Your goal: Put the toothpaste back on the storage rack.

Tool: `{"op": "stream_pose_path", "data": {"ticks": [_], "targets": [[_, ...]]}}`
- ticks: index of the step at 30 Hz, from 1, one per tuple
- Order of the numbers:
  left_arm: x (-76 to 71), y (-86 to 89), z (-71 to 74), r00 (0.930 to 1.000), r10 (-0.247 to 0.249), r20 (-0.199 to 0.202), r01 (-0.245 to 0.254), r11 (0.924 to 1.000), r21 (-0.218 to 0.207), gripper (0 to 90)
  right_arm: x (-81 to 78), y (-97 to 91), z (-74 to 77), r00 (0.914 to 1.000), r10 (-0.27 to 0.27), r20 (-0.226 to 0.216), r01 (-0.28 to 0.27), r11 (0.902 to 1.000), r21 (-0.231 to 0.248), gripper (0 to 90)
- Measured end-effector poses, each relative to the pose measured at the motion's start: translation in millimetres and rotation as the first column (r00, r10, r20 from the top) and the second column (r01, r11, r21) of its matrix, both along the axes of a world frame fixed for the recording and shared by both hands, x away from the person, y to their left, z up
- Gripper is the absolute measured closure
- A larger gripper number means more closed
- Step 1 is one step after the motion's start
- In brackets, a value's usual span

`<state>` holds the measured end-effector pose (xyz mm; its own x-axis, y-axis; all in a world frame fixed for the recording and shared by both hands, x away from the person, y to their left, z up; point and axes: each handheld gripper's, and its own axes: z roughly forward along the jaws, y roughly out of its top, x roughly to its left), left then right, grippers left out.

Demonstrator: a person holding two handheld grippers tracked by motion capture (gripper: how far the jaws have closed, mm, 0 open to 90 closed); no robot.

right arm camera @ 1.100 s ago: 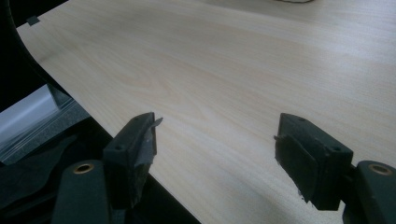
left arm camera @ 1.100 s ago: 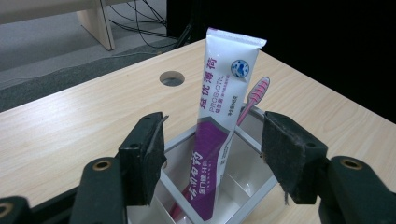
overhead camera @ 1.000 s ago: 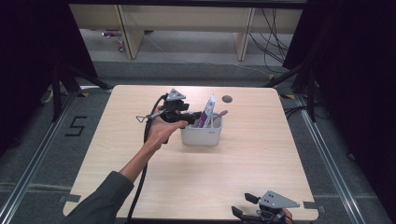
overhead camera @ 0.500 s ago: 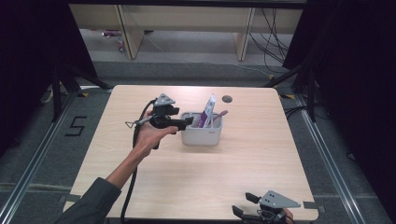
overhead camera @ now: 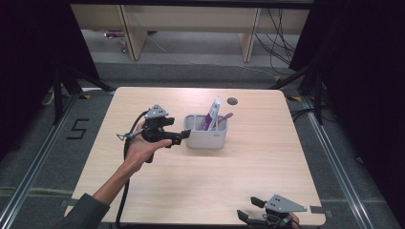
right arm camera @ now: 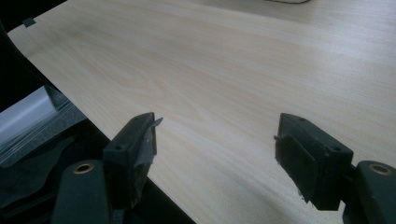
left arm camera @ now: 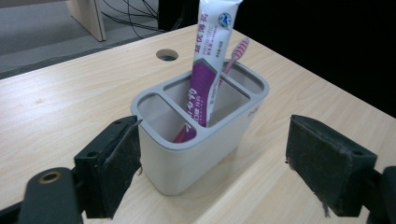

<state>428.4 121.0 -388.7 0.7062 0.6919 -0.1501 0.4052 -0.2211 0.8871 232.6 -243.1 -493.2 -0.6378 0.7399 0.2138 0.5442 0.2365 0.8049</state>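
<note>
beside the holder (overhead camera: pixel 206 138) – left gripper (overhead camera: pixel 180 137), jaws just opening, seemingly empty.

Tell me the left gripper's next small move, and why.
Probably draw the left gripper a little farther back from the holder. Its jaws have just been opening and hold nothing, and the toothpaste and toothbrush stand inside, so the placing looks done.
</note>
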Motion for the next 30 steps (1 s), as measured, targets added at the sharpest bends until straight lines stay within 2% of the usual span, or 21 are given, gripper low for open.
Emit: {"op": "stream_pose_path", "data": {"ticks": [4, 5, 6, 7, 8, 11, 13, 14, 16, 17, 18, 19, 20, 21, 23, 24, 26, 28, 30], "targets": [[-7.9, 4.3, -3.5, 0.9999, -0.013, -0.004, 0.013, 0.9996, -0.026, 17.1, -0.2, -1.0, -0.6, 1.0, -0.002, 0.008, 0.002, 1.0, -0.002, 29.9], [-12.7, 6.3, -5.1, 0.9999, -0.002, -0.011, 0.002, 0.9996, -0.028, 17.0, -0.2, -2.2, -0.1, 0.9998, -0.012, 0.015, 0.013, 0.9998, -0.014, 29.9], [-12.7, 6.3, -5.1, 0.9999, -0.002, -0.011, 0.002, 0.9996, -0.028, 17.0, -1.7, -1.0, 0.3, 0.9997, -0.019, -0.014, 0.02, 0.9998, 0.005, 29.8], [-14.6, 7.7, -6.8, 0.9999, -0.012, -0.01, 0.012, 0.9994, -0.034, 17.0, -1.7, -1.0, 0.3, 0.9997, -0.019, -0.014, 0.02, 0.9998, 0.005, 29.8], [-21.6, 10.1, -9.3, 0.9998, 0.005, -0.019, -0.006, 0.9996, -0.026, 17.0, 0.4, -2.3, 0.2, 1.0, -0.006, 0.006, 0.006, 0.9999, -0.008, 29.8], [-29.3, 13.5, -12.8, 0.9999, -0.001, -0.015, 0.001, 0.9999, -0.014, 17.0, 0.1, -2.2, 0.0, 0.9999, -0.012, 0.011, 0.012, 0.9999, -0.008, 29.9], [-31.4, 14.4, -14.1, 0.9999, -0.004, -0.013, 0.004, 0.9996, -0.027, 17.0, -0.3, -3.0, 0.1, 0.9999, -0.009, 0.005, 0.009, 0.9999, -0.008, 29.8], [-36.5, 16.1, -15.6, 0.9999, -0.007, -0.009, 0.006, 0.9995, -0.032, 17.0, 0.6, -3.7, -0.1, 0.9998, -0.001, 0.022, 0.001, 0.9999, -0.011, 29.9], [-39.5, 16.7, -15.7, 0.9999, -0.006, -0.009, 0.006, 0.9995, -0.029, 17.0, 0.6, -3.6, -0.1, 0.9996, -0.002, 0.027, 0.002, 0.9999, -0.013, 29.8], [-42.4, 17.4, -16.8, 0.9999, -0.015, -0.003, 0.015, 0.9993, -0.036, 17.0, -0.4, -2.5, -0.6, 0.9999, -0.009, 0.012, 0.009, 0.9999, 0.01, 29.8], [-44.9, 17.4, -17.0, 0.9999, -0.01, -0.004, 0.01, 0.9994, -0.034, 17.0, -2.4, -1.4, 0.1, 0.9996, -0.024, -0.014, 0.024, 0.9997, 0.005, 29.8], [-47.4, 17.9, -17.9, 0.9999, -0.016, 0.0, 0.016, 0.9992, -0.037, 17.0, -4.7, 0.3, 1.1, 0.9977, -0.037, -0.056, 0.038, 0.9992, 0.016, 29.8], [-51.8, 18.7, -20.3, 0.9995, -0.031, 0.006, 0.031, 0.9986, -0.044, 17.0, 0.0, -1.6, -1.1, 1.0, 0.003, 0.005, -0.003, 1.0, -0.006, 29.9], [-54.5, 19.1, -21.3, 0.9996, -0.029, 0.003, 0.029, 0.9988, -0.04, 17.0, 0.0, -1.7, -1.1, 0.9999, 0.0, 0.011, 0.0, 1.0, -0.009, 29.8], [-56.9, 19.4, -23.5, 0.9994, -0.036, 0.004, 0.036, 0.9986, -0.04, 17.0, 0.2, -1.7, -1.2, 0.9999, 0.002, 0.014, -0.001, 1.0, -0.008, 29.8], [-58.5, 19.7, -24.8, 0.9992, -0.039, 0.005, 0.039, 0.9986, -0.036, 17.0, -1.7, -0.5, -1.0, 0.9999, -0.005, -0.015, 0.005, 1.0, 0.007, 29.8], [-63.7, 20.4, -29.7, 0.9991, -0.042, 0.011, 0.042, 0.9986, -0.032, 17.0, -0.3, -1.2, -1.5, 0.9999, 0.011, -0.01, -0.011, 0.9999, 0.011, 29.8], [-68.8, 21.3, -35.4, 0.9987, -0.05, 0.005, 0.05, 0.9981, -0.036, 16.8, 0.2, -1.5, -2.0, 1.0, 0.003, -0.009, -0.003, 1.0, 0.006, 29.8], [-74.7, 21.3, -43.1, 0.9973, -0.074, -0.001, 0.073, 0.997, -0.025, 16.9, -0.5, -0.8, -1.7, 0.9998, 0.0, -0.018, 0.001, 0.9995, 0.031, 29.8]]}}
